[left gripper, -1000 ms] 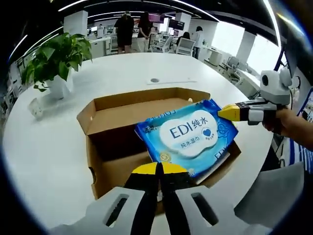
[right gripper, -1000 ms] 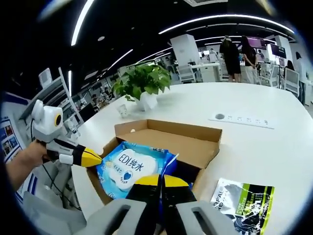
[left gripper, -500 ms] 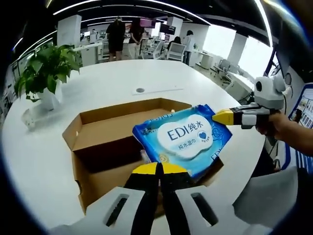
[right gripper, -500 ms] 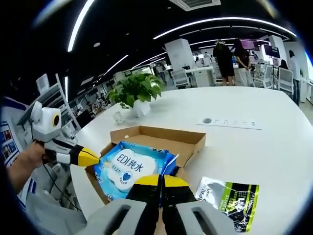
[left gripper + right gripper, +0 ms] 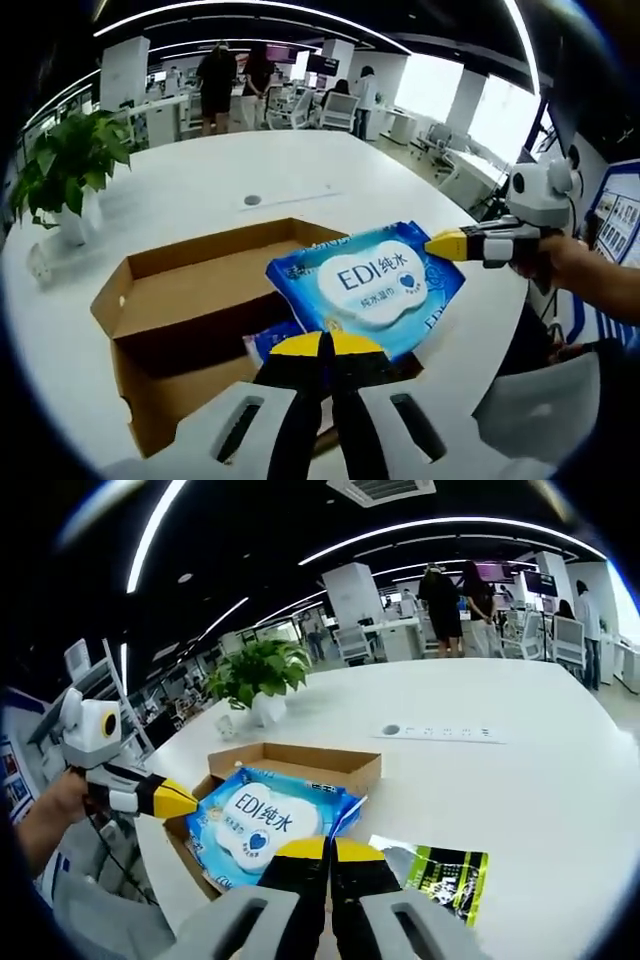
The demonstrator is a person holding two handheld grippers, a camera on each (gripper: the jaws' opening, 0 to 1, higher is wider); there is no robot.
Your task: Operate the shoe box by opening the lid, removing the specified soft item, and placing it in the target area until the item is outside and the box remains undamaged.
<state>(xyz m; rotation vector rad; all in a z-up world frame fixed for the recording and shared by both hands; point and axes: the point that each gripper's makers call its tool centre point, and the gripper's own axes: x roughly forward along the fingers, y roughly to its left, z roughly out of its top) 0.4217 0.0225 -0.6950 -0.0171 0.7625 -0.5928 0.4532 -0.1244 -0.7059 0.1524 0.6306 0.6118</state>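
Blue wipes pack (image 5: 368,285) gripped by both closed tools, lifted above open shoe box (image 5: 165,300); placing on counter (image 5: 520,740) remains.

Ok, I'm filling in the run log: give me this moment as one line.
phase: lifting | wipes pack above open shoe box | left tongs and right tongs both shut on pack

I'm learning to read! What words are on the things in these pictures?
"EDI 纯水": big letters on the white label of the blue wipes pack.
Smaller line under it on the label: too blurred to read.
Black and green packet on the table: its print is too blurred to read.
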